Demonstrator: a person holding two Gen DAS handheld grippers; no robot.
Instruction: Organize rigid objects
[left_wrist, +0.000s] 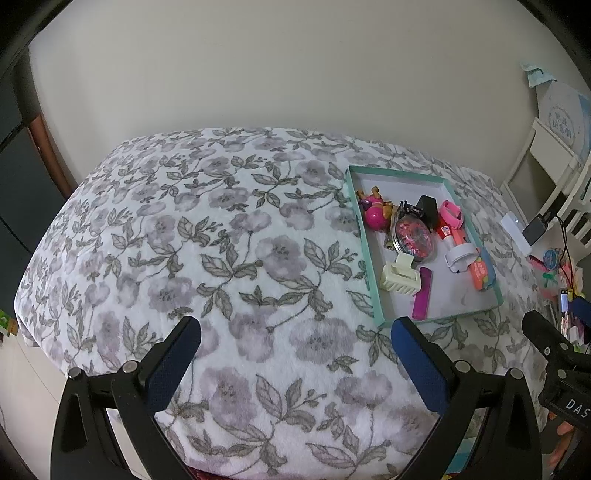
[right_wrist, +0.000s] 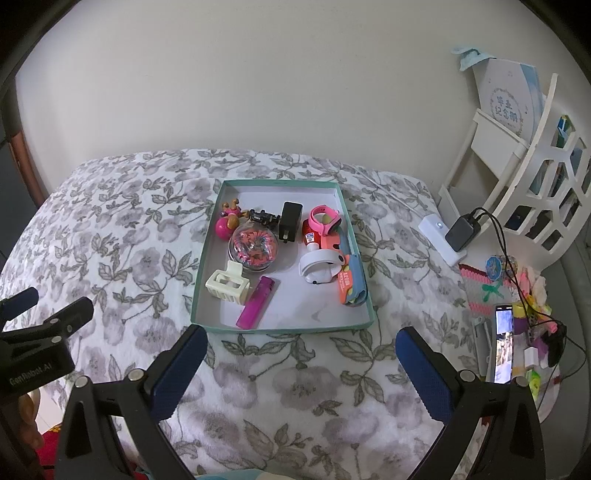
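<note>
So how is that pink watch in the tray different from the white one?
The pink watch is bright pink and lies nearer the far wall of the tray; the white watch is white with a small black spot on its strap and lies closer to the camera, toward the middle. The pink watch rests against a red-and-white tube; the white watch touches an orange packet. Both have curled straps.

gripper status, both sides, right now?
Left gripper: open, holding nothing, over the floral blanket.
Right gripper: open, holding nothing, just short of the teal tray.
</note>
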